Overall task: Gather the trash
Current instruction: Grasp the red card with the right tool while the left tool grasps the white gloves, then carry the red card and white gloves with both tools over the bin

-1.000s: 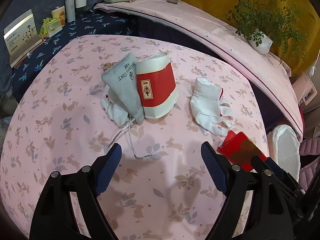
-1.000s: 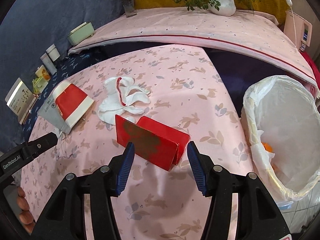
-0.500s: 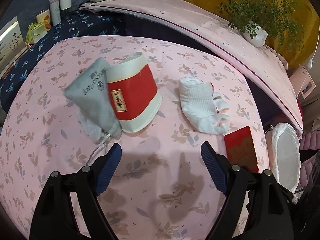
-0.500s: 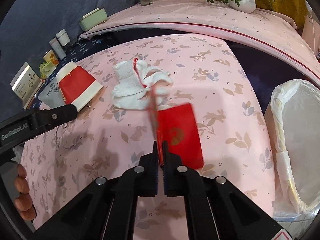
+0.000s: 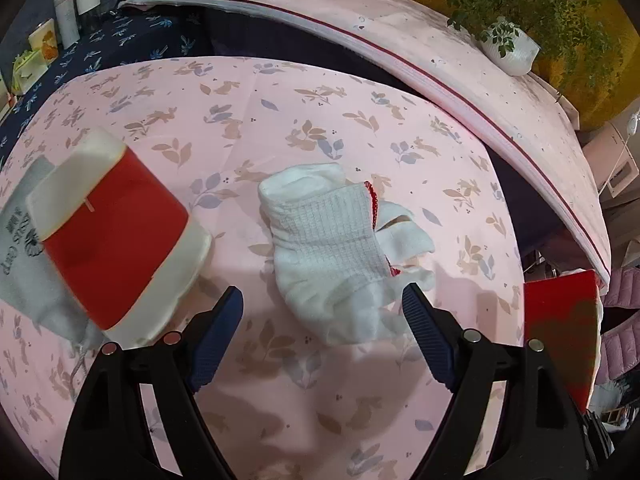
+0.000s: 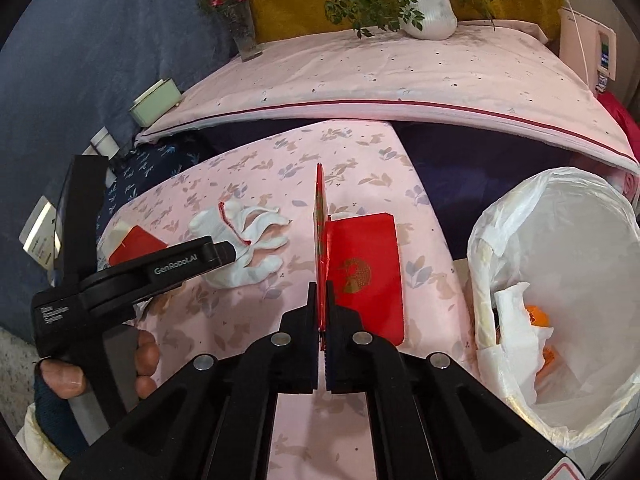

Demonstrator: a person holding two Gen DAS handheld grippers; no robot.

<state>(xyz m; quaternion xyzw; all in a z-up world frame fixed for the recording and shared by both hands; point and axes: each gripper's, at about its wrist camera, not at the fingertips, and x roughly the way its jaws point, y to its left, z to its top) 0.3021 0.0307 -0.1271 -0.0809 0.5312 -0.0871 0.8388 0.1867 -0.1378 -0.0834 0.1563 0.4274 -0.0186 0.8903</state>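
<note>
The right gripper (image 6: pixel 323 320) pinches the red envelope (image 6: pixel 366 270) left of the lined bin (image 6: pixel 560 264); the left gripper (image 5: pixel 320 320) gapes, empty, straddling the white glove (image 5: pixel 336 252).

Grey drawstring cloth pouch (image 5: pixel 24 276) at 9 o'clock: mostly hidden under red-and-cream paper cup (image 5: pixel 116 240), cut by frame edge. Orange item (image 6: pixel 538 316) in white-lined bin (image 6: pixel 560 200) unidentifiable.

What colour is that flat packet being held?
Red packet with a gold emblem, clearest in the right wrist view.
</note>
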